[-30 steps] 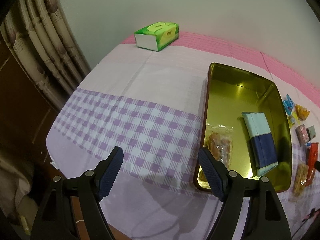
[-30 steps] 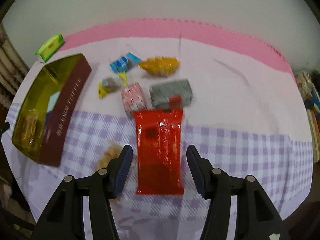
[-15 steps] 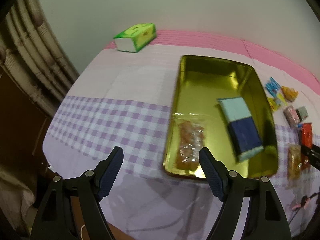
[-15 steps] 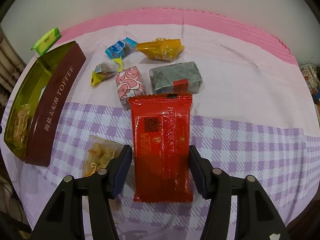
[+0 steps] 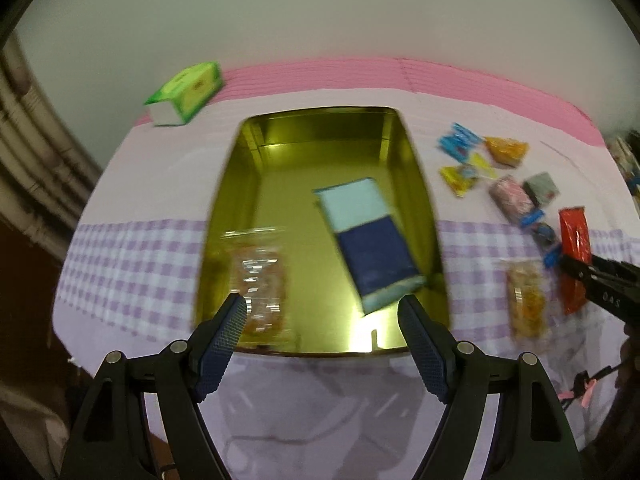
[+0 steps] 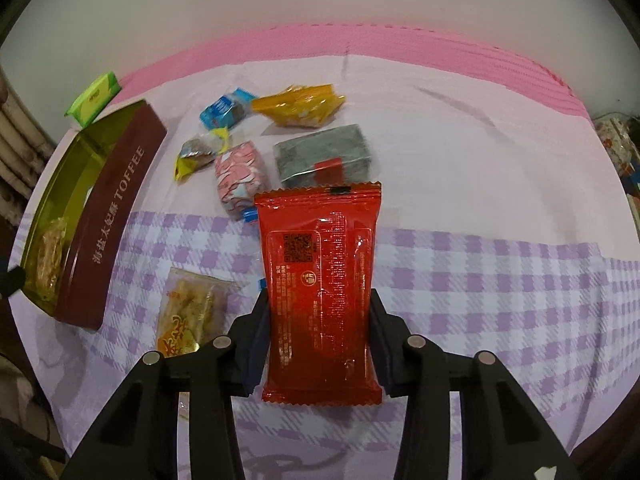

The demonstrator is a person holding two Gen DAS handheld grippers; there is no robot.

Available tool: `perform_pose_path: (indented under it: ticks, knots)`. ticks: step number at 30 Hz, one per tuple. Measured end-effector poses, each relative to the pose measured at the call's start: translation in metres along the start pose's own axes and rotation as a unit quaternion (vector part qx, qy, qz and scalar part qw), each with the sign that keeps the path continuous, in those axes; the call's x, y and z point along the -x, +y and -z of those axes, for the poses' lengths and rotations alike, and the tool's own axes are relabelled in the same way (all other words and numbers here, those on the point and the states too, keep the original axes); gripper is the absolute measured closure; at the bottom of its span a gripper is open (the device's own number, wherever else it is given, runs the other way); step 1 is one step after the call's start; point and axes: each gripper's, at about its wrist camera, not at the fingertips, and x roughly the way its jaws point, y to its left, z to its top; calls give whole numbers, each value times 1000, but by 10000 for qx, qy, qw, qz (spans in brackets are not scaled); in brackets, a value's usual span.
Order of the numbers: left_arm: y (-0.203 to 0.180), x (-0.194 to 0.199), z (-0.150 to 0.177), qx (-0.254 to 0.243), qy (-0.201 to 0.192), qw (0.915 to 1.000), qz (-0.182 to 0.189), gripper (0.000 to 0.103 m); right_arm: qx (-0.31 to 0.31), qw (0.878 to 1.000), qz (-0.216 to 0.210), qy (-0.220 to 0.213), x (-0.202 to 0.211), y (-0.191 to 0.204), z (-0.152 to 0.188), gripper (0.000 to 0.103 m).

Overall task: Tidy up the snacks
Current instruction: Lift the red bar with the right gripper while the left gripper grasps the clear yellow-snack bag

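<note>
Tablecloth (image 6: 500,184) lies bare toward the right edge. Gold tin (image 5: 424,184) near the left edge holds a blue packet (image 5: 368,240) and a clear snack bag (image 5: 260,276). Left gripper (image 5: 320,344) hangs wide, empty. Right gripper (image 6: 318,332) is closing on the red packet (image 6: 320,272) near the front edge.

Toffee tin (image 5: 424,216): far half of its floor bare; two packets occupy the near half. Checked cloth (image 6: 500,280) right of the red packet (image 6: 320,280) lies free. Loose snacks crowd the strip between packet and tin, apparently close-packed.
</note>
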Motion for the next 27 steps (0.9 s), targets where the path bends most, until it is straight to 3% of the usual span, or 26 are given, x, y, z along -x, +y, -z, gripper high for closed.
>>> perform_pose_path:
  ticks: [13, 20, 27]
  knots:
    - [-83, -1, -10, -636, 217, 9955, 665, 25, -453, 9978, 488, -9, 2, -70, 2, 62]
    - [-123, -17, -11, -626, 670, 9902, 1055, 25, -584, 9968, 548, -41, -2, -94, 8, 63]
    - [-152, -39, -9, -644, 1020, 9869, 1075, 25, -538, 9971, 541, -87, 0, -99, 10, 63]
